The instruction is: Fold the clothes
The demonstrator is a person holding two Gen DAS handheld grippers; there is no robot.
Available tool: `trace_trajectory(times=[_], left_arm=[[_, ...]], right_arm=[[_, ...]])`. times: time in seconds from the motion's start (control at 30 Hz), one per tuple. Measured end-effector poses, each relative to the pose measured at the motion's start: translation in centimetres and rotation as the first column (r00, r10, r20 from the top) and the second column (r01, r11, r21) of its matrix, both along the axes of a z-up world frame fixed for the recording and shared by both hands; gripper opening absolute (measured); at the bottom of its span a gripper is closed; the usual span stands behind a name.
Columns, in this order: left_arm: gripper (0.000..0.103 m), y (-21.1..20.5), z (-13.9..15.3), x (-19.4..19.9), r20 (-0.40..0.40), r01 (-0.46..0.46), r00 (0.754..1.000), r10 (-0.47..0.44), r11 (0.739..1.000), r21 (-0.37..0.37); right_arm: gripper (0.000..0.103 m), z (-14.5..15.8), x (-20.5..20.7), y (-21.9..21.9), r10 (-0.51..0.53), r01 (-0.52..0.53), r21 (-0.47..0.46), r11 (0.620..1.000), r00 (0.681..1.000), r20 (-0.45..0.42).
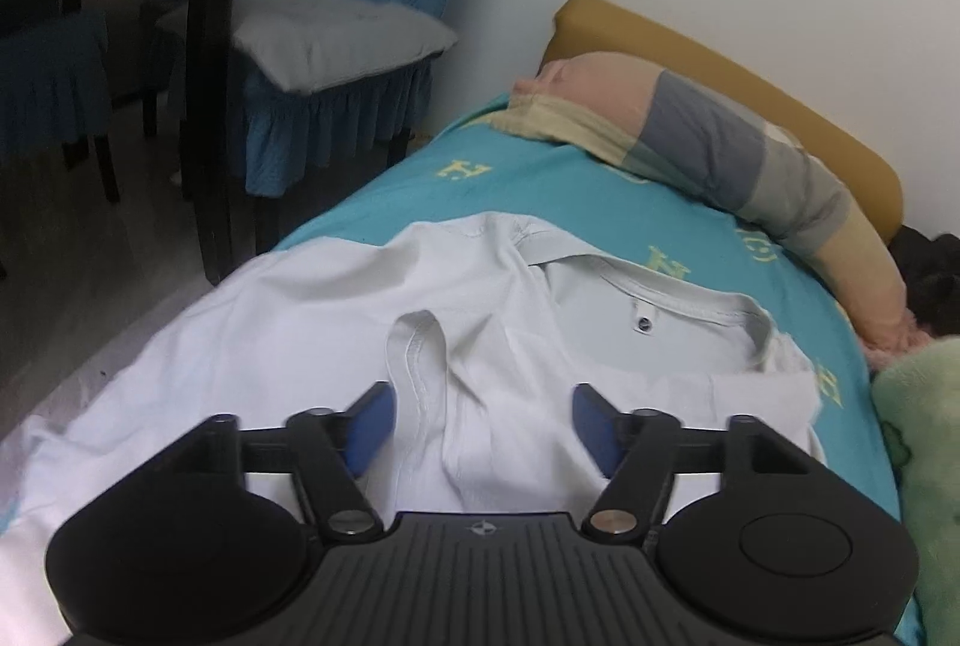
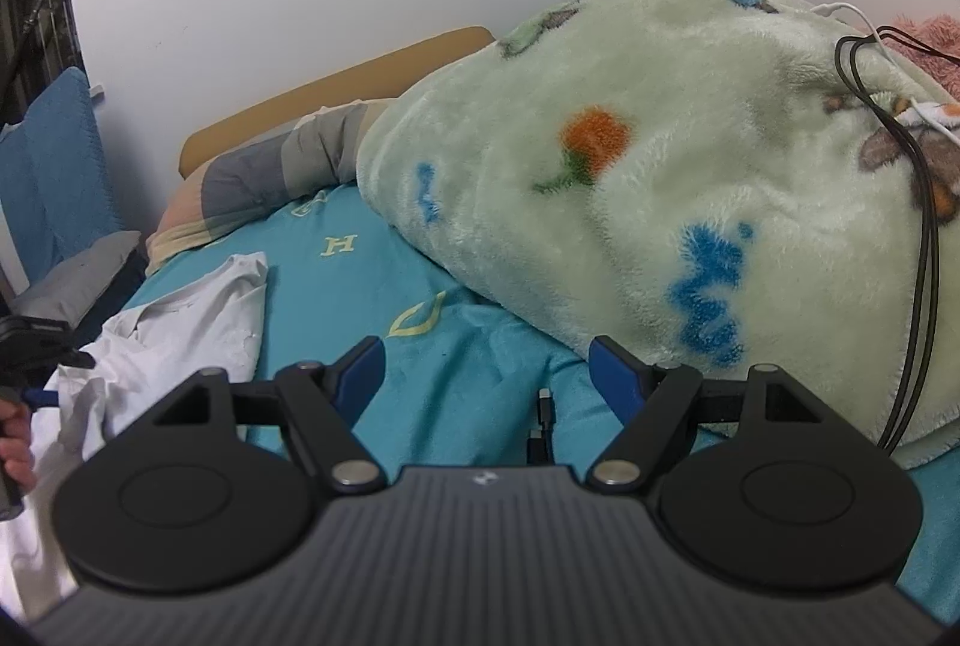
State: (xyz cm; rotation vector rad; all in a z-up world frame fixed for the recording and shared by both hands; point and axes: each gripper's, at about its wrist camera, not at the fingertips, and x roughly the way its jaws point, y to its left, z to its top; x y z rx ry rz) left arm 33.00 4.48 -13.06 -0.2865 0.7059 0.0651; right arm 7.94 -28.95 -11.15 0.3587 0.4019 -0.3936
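While the left tongs (image 1: 483, 406) stand wide with nothing pressed between the blue pads, a loop of sleeve hem lies in the gap, free of both. The right tongs (image 2: 486, 367) are likewise wide and hold nothing — they hover over bare bedsheet (image 2: 384, 280), well apart from the garment. The white shirt (image 1: 336, 310) lies on the bed, collar (image 1: 678, 304) up and label showing, one sleeve (image 1: 420, 346) turned in across the body. Judged from this, folding is at an early stage: one sleeve appears brought in; the other side and the body folds remain. The shirt's lower part is cut off by the tongs' housing. A fleece blanket (image 2: 660, 166), a long pillow (image 1: 750, 154) and cables (image 2: 924, 226) lie beyond.
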Motion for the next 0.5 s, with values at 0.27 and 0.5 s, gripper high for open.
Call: trace_trajectory(times=[0.27, 0.5], left_arm=[[0.084, -4.4, -0.5, -6.4, -0.046, 0.147, 0.988, -0.147, 0.989, 0.009], [0.086, -2.9, -2.3, -6.4, -0.11, -0.046, 0.991, 0.074, 0.971, 0.234]], right_arm=[[0.077, 0.6, -0.5, 0.3, 0.025, -0.025, 0.009, 1.0, 1.0, 0.008], [0.077, 0.7, -0.3, 0.6, 0.063, -0.063, 0.013, 0.998, 0.998, 0.009]])
